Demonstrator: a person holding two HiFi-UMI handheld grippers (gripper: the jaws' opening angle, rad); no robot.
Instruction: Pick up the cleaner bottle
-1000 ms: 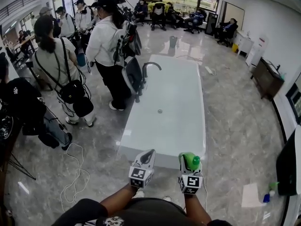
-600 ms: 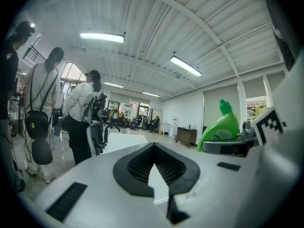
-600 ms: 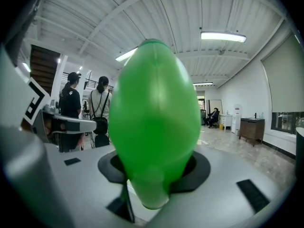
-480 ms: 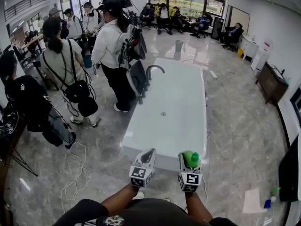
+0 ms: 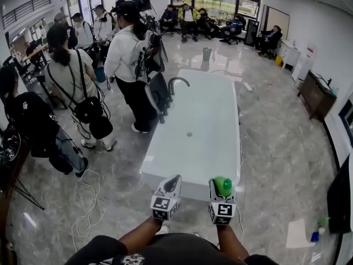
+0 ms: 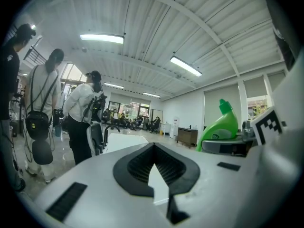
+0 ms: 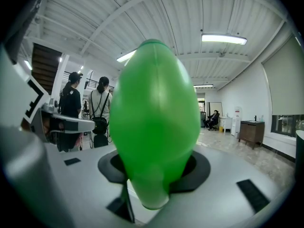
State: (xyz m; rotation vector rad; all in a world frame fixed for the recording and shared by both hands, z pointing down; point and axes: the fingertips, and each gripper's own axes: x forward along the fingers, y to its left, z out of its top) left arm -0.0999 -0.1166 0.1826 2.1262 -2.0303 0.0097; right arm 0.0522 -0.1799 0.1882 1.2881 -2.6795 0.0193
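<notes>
The green cleaner bottle (image 5: 223,186) is held off the ground in my right gripper (image 5: 222,183), which is shut on it. In the right gripper view the bottle's green body (image 7: 154,113) fills the middle and hides the fingertips. My left gripper (image 5: 174,179) hovers just left of it at the same height, shut with nothing in it. In the left gripper view the black pads (image 6: 137,167) meet at the tip, and the bottle (image 6: 221,126) shows upright at the right, its cap on top.
A long white bathtub (image 5: 212,120) with a dark faucet (image 5: 177,82) stands straight ahead on the marble floor. Several people stand at its left (image 5: 127,54). Cables (image 5: 88,203) lie on the floor at lower left. Small bottles (image 5: 316,233) sit at lower right.
Both grippers stay where they were, the bottle still held. Only the head view shifts slightly and the people at the left move a little.
</notes>
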